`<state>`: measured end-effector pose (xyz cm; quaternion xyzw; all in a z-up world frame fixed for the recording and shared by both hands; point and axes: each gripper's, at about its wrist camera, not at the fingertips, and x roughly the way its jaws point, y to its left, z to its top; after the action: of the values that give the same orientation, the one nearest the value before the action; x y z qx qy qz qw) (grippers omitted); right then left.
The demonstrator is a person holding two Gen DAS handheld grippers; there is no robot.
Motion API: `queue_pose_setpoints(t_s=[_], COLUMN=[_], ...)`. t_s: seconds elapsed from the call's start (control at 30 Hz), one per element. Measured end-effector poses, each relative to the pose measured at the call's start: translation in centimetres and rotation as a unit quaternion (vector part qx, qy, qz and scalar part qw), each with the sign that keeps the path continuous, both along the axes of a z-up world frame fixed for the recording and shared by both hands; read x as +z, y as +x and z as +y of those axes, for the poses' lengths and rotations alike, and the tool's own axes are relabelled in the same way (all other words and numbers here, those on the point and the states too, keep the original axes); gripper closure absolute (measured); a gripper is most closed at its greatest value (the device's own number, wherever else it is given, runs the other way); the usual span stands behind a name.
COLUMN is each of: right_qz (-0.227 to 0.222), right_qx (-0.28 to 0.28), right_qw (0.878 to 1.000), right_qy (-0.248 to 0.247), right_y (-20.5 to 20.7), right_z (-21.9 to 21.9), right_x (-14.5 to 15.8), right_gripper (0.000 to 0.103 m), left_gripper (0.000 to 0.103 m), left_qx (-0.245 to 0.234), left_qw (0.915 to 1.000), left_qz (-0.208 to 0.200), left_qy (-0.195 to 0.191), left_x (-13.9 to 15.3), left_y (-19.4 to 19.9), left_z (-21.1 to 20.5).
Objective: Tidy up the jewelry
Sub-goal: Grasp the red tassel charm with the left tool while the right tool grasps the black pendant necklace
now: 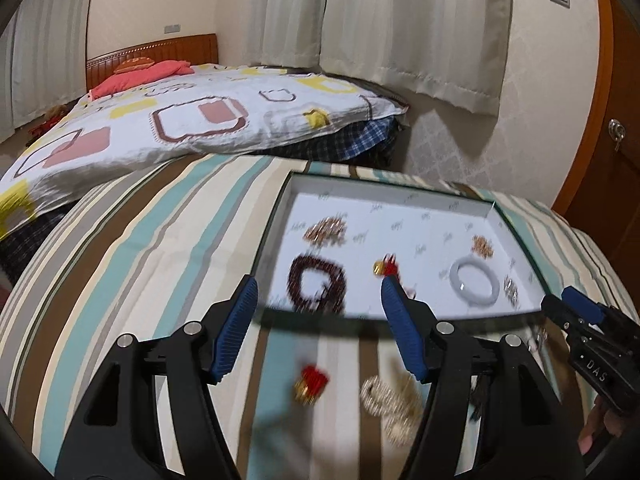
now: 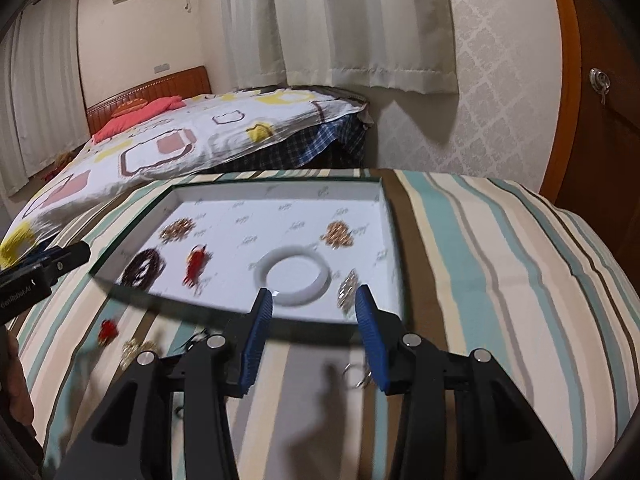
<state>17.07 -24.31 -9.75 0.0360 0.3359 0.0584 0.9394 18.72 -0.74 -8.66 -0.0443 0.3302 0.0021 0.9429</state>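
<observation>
Left tongs [image 1: 316,288] empty, over tray [image 1: 276,216] near edge.

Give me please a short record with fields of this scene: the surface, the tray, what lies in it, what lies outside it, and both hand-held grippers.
surface: striped cloth
tray: shallow white tray, lying on the cloth
in tray: white bangle, dark bead bracelet, red tassel piece, two gold chain heaps, silver piece
outside tray: red tassel charm, pale gold chain
left hand-held gripper: open, holding nothing
right hand-held gripper: open, holding nothing
</observation>
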Motion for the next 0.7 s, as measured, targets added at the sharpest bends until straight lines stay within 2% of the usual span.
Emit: queue_pose_setpoints(t_s=[0.4, 0.7], right_qz=[0.011, 0.059], right_qx=[0.056, 0.091], right_qw=[0.998, 0.994], right_qy=[0.0, -0.009], right_y=[-1.1, 0.5], right_z=[4.9, 7.7], right_x=[-0.9, -2.9], right_gripper=[0.06, 0.06], left_gripper=[0.04, 0.04], left_qx=[0.04, 0.06], left_qw=[0.999, 0.9976], left_qz=[0.015, 0.032], left_qy=[0.009, 0.012], left_x=[-0.8, -1.9], left_y=[-3.0, -3.2], left_z=[4.2, 6.0])
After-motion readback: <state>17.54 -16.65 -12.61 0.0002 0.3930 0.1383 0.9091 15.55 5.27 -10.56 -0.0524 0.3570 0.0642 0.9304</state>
